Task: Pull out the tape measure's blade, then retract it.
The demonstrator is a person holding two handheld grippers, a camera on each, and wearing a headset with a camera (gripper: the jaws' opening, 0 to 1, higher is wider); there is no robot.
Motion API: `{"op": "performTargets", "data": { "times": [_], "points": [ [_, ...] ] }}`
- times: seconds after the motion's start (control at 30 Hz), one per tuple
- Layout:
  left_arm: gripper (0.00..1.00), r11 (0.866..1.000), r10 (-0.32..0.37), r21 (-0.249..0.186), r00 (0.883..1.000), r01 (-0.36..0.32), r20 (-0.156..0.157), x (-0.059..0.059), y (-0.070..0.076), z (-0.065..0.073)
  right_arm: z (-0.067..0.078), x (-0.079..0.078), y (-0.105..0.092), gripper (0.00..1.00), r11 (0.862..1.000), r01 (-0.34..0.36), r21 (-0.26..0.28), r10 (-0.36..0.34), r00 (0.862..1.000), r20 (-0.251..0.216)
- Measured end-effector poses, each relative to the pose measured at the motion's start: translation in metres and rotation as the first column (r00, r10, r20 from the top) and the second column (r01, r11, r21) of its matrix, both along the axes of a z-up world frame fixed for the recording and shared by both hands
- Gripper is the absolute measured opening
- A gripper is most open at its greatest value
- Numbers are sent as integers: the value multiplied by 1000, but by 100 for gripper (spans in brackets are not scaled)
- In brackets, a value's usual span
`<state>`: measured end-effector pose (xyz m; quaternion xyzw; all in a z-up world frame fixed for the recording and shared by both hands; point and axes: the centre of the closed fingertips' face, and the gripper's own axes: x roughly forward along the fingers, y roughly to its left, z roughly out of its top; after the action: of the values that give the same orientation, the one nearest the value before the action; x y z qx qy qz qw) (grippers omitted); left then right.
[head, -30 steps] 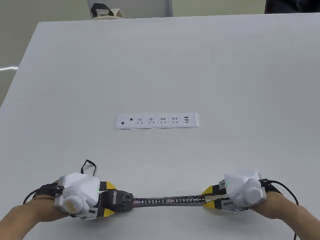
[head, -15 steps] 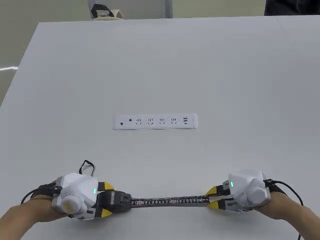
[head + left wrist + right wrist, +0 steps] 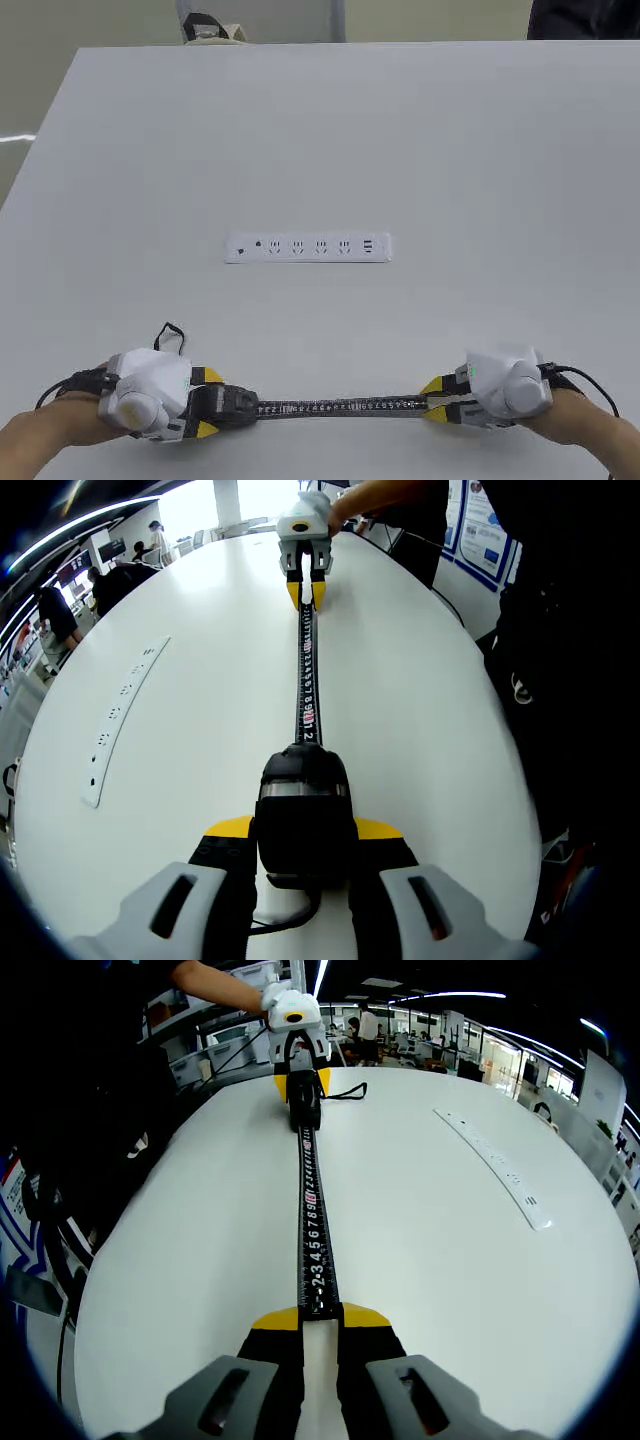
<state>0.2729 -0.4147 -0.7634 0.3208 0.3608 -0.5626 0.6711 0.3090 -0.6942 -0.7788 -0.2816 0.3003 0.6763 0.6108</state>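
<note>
Along the desk's (image 3: 320, 130) near edge the blade (image 3: 340, 407) has lengthened as the right gripper (image 3: 436, 400), clamped on its tip, drew rightward. The left gripper (image 3: 207, 403) clamps the tape measure's (image 3: 235, 404) rigid case. We judge the blade thin and springy: grip the tip firmly.

Right gripper (image 3: 432, 398), pinching blade (image 3: 340, 407) tip, now farther right than second ago. Left gripper (image 3: 210, 403), clamped on case (image 3: 232, 407), slightly farther left. Gap between grippers wider. Exposed blade longer; more scale markings show between case and right gripper. Lengthening steady across both earlier pictures.
</note>
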Motion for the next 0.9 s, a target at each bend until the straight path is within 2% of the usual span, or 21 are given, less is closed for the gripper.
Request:
{"op": "performTargets", "data": {
  "times": [0.33, 0.87, 0.9],
  "points": [
    [31, 1000, 0, 9, 1000, 0, -1, -1, -5, 5, 1, 2, -16, 8, 1000, 19, -11, -19, 1000, -1],
    [31, 1000, 3, 8, 1000, -3, -3, -1, -6, 7, -1, 2, -21, 9, 999, 29, -15, -29, 1000, -1],
    [31, 1000, 4, 5, 1000, -4, -4, -1, -6, 7, -1, 3, -21, 9, 1000, 23, -14, -23, 1000, 13]
  ]
}}
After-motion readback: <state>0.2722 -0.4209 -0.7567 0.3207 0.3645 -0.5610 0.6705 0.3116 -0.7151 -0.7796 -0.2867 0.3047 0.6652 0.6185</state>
